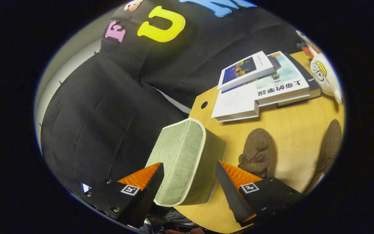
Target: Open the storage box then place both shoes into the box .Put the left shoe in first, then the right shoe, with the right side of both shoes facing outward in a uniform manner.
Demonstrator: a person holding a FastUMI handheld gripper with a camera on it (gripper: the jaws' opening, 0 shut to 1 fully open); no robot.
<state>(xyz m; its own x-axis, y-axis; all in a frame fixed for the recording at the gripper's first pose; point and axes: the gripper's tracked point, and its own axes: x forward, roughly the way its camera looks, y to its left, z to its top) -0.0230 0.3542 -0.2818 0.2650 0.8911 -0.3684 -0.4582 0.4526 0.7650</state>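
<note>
Biggest thing first: the counter (291,136) fills the right half of the frame, tilted because you've rolled the gripper. The green fabric storage box (182,162) sits at its left edge, bottom centre, lid side facing you. Your gripper (189,182) is spread wide with the box between its fingers, not pressing it that I can see, so I'd guess you're lining up to open it. The books (261,87) are stacked upper right, out of the way. One brown shoe (258,152) waits just right of the box, the other shoe (330,152) further right.
</note>
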